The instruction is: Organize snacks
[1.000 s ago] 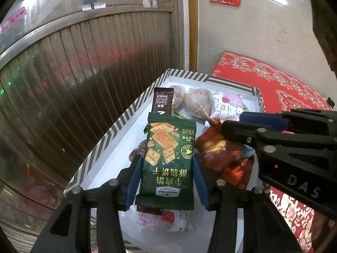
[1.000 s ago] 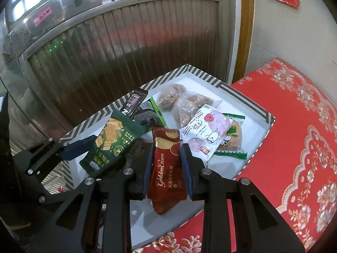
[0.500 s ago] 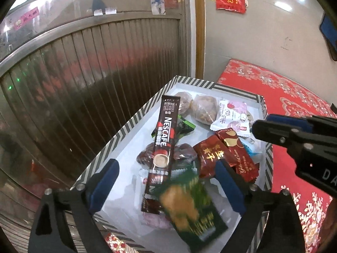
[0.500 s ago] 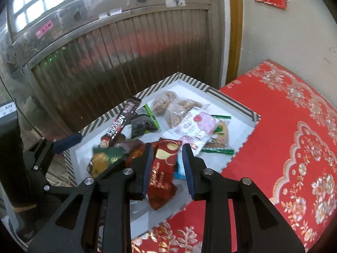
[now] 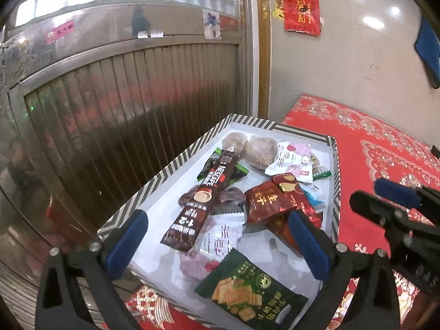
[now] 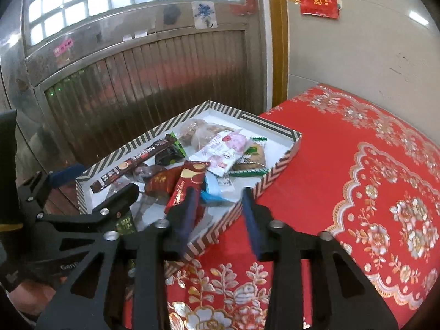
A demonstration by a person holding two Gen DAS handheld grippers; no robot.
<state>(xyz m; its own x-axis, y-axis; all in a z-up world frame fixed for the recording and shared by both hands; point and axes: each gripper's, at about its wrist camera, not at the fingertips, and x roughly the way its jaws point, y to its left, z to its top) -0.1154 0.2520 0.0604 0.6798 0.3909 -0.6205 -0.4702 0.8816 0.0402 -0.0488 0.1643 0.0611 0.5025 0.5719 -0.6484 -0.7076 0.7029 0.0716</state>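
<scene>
A striped-rim white box (image 5: 170, 169) on a red cloth holds several snack packets. My left gripper (image 5: 217, 243) hovers over its near end with jaws opening wide and nothing between the pads. The green cracker packet (image 5: 251, 295) lies loose in the box just under them. My right gripper (image 6: 218, 214) is at the box's near wall (image 6: 271, 176), its jaws opening. The red Golden Crown packet (image 6: 187, 183) rests on the pile beside its left finger, free of the pads. A brown Nescafe stick (image 5: 205, 202) lies across the middle.
A ribbed metal shutter (image 5: 123, 104) stands close behind the box on the left. The red patterned cloth (image 6: 357, 192) stretches to the right of the box, with a tiled wall (image 5: 357, 63) behind. The left gripper (image 6: 93, 184) shows in the right wrist view.
The left gripper opened and dropped the green cracker packet into the box's near end. The right gripper let go of the red packet, which fell onto the pile. Both grippers drew back.
</scene>
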